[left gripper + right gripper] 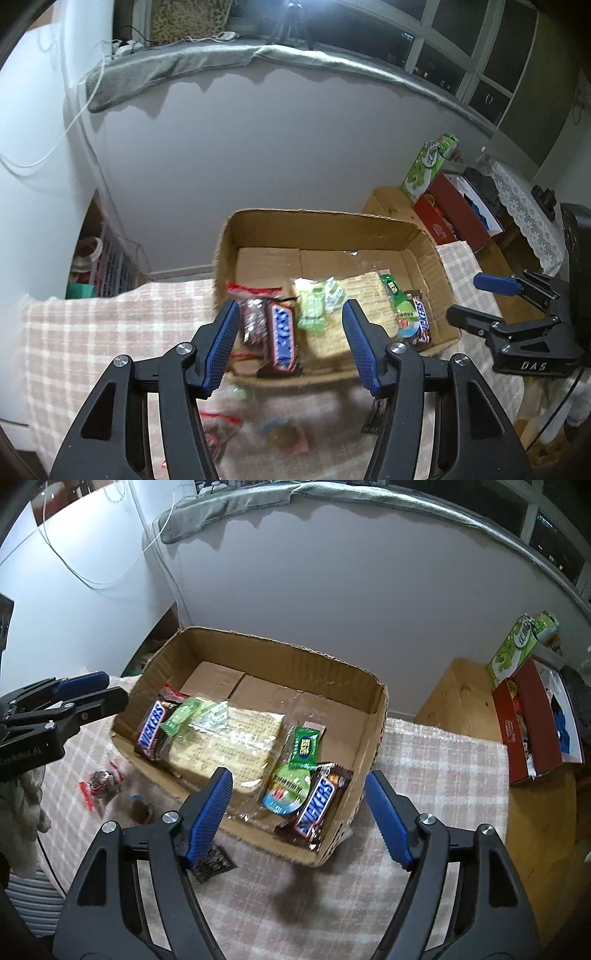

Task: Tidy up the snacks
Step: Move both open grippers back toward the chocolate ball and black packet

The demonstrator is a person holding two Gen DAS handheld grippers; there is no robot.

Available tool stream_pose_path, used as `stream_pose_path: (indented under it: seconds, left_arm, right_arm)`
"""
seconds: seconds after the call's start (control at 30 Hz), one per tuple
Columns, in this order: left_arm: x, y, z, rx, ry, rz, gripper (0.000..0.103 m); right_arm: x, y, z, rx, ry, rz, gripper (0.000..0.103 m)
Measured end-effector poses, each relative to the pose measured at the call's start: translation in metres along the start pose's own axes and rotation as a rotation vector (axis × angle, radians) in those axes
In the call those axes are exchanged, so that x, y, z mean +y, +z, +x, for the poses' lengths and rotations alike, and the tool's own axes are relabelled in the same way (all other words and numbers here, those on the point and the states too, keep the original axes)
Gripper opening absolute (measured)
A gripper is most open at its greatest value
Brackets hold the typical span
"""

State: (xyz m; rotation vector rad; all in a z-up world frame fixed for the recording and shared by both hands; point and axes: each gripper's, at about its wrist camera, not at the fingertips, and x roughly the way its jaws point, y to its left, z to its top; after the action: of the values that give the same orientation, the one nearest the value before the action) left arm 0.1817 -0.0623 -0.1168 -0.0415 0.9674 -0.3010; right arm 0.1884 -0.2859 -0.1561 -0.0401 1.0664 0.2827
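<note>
Both grippers, left (290, 343) and right (299, 814), gape empty; cardboard box (376, 716) half-filled, red-wrapped snack (99, 782) and dark packet (214, 864) remain outside on the cloth

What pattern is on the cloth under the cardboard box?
The cloth has a pale pink-and-white check, seen best in the right wrist view.

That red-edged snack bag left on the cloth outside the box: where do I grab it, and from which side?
Grip the red-edged bag across its bulging middle, coming straight down from above. It lies flat on the cloth, so a side approach would likely just push it. The left gripper is nearer and its jaws are open; the box wall stands just right of the bag, so line the fingers parallel to it.
</note>
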Motion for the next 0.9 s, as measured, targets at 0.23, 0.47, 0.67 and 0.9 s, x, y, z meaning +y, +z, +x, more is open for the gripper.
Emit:
stream_pose_path:
  seconds: [0.23, 0.47, 0.67, 0.9]
  left_arm:
    - [0.022, -0.034, -0.023, 0.017, -0.009, -0.046, 0.057]
    - [0.027, -0.076, -0.034, 0.059, -0.04, -0.101, 0.057]
    - [0.028, -0.105, -0.026, 0.105, -0.085, -0.173, 0.056]
    - [0.026, -0.113, 0.0, 0.15, -0.111, -0.224, 0.054]
  right_arm:
    - [0.01, -0.027, -0.024, -0.011, 0.042, 0.072, 0.077]
    - [0.03, -0.061, -0.02, 0.049, 0.071, 0.114, 0.077]
    - [0.038, -0.085, 0.007, 0.123, 0.076, 0.188, 0.077]
    - [0.032, -0.096, 0.036, 0.179, 0.102, 0.29, 0.076]
